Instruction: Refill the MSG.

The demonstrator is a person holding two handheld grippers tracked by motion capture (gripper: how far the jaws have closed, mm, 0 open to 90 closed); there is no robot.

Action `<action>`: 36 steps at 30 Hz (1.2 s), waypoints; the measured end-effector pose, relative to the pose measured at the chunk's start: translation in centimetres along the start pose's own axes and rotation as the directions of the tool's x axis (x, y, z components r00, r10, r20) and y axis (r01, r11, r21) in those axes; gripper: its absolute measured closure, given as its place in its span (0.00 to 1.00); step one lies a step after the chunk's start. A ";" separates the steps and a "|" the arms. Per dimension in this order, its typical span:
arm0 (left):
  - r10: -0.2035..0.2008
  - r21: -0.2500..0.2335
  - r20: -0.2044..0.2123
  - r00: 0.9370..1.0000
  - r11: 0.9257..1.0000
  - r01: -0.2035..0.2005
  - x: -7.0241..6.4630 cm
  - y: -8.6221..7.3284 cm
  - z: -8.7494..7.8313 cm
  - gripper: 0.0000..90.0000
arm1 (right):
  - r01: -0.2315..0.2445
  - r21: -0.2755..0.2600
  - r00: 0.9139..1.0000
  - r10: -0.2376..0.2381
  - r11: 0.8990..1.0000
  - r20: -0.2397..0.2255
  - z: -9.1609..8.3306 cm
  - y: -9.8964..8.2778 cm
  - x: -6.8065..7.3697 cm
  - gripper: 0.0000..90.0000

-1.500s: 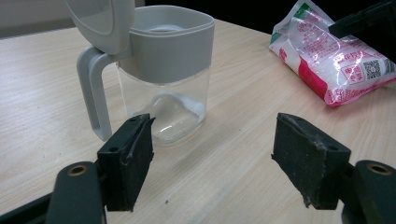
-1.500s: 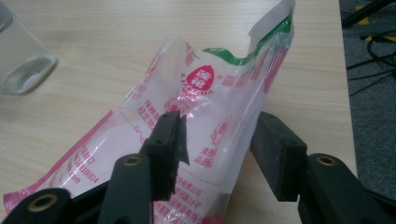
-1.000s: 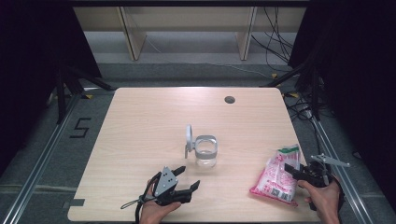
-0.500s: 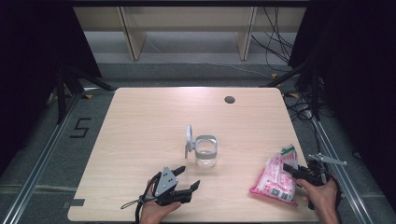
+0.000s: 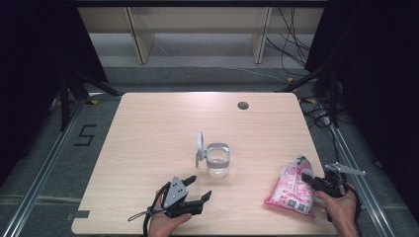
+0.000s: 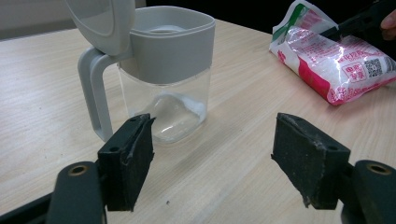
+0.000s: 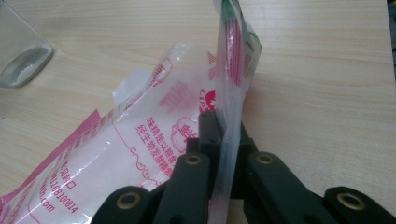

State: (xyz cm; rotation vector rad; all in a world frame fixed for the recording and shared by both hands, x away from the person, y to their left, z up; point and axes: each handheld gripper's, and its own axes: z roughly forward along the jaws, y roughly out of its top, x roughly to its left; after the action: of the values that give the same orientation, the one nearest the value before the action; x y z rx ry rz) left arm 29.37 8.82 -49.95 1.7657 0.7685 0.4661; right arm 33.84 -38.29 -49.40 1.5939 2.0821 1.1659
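At the near right corner of the tabletop, the right hand-held gripper has just been closing, and its jaws are now clamped on the thin edge of a pink-and-white plastic bag. Seen along those jaws, the bag's flat seam stands upright, pinched between them, while the rest of the bag lies on the wood. The left hand-held gripper rests near the front edge with its jaws wide apart, holding nothing, pointed at a clear jar with a grey collar and flipped-up lid, mid-table, well apart from the bag.
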 end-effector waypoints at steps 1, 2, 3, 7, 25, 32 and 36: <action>0.001 0.002 0.002 1.000 1.000 -0.001 0.0 0.0 0.0 0.31 | -0.007 -0.017 1.000 0.007 1.000 0.000 0.1 0.0 0.1 1.00; -0.001 0.000 0.003 1.000 1.000 0.001 0.0 0.0 0.0 0.31 | 0.045 0.014 0.999 -0.045 0.999 0.024 -0.1 0.0 -0.1 1.00; -0.002 -0.003 0.001 1.000 1.000 0.002 0.0 0.0 0.0 0.31 | -0.025 0.001 0.999 0.025 1.000 0.020 -0.1 -0.1 0.5 1.00; -0.001 0.002 0.004 1.000 1.000 0.001 -0.1 0.0 0.0 0.31 | 0.016 -0.049 1.000 -0.015 0.999 0.023 -0.1 0.1 0.4 1.00; 0.018 -0.004 0.012 1.000 1.000 -0.018 0.1 0.0 0.2 0.31 | 0.098 -0.186 0.994 -0.106 0.978 -0.038 -1.8 2.6 3.9 1.00; 0.022 -0.004 0.017 1.000 1.000 -0.022 0.2 0.0 0.2 0.31 | 0.144 -0.206 0.986 -0.157 0.968 -0.048 -2.0 3.7 5.4 1.00; -0.002 0.001 0.013 1.000 1.000 0.002 -0.1 -0.1 0.3 0.31 | 0.164 -0.240 0.980 -0.185 0.957 -0.069 -2.3 4.4 6.3 1.00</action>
State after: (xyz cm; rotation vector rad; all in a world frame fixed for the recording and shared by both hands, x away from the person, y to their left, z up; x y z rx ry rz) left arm 29.47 8.61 -50.08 1.7669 0.7608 0.4525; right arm 33.15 -33.30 -43.21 1.2462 2.0053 1.3829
